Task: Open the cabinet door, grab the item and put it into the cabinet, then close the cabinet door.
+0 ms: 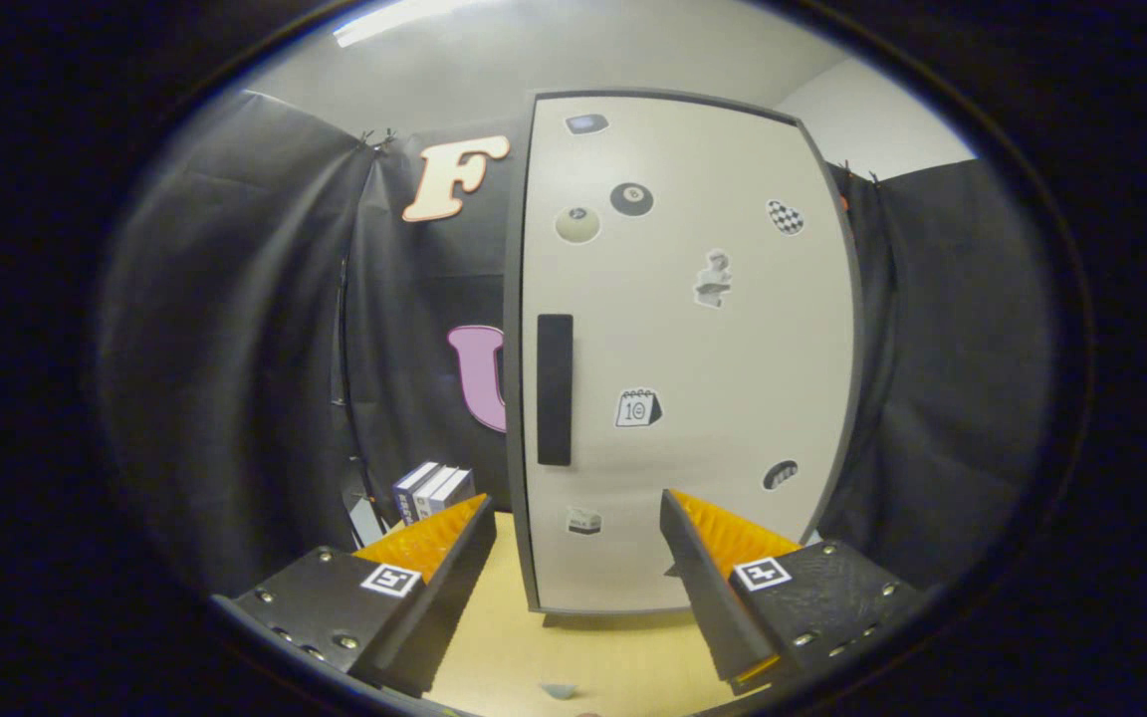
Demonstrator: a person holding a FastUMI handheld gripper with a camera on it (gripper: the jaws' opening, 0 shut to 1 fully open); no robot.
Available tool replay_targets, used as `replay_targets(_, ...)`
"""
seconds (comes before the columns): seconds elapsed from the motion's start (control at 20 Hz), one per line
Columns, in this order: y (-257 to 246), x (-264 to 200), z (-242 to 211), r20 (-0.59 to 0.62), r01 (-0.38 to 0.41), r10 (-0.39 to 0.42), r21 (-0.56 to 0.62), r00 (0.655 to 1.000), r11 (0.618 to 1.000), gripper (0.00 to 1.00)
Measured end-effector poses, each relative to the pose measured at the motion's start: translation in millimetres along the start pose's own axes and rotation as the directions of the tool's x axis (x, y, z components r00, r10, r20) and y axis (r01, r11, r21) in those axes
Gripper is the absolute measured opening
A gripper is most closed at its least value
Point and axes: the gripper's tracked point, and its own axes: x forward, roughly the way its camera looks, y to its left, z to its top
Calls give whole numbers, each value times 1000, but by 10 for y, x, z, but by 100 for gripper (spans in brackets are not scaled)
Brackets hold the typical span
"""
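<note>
My claw (573,558) is released, its fingers wide apart and holding nothing. The cabinet door (683,349) is closed, standing on the table (573,657) just ahead of me. It looks stiff and light; I would take the dark vertical handle (555,389) at its left edge.

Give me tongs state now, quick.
Tongs: open, holding nothing, fingers spread in front of the closed cabinet door, short of its handle.
</note>
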Motion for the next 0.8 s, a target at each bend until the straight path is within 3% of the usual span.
replay_targets(0.15,66,364,122,26,7,-7,-11,1000,1000,98)
replay_targets(0.55,56,1104,315,22,39,-42,109,999,993,96)
replay_targets(0.8,111,1256,357,27,55,-58,92,998,994,67)
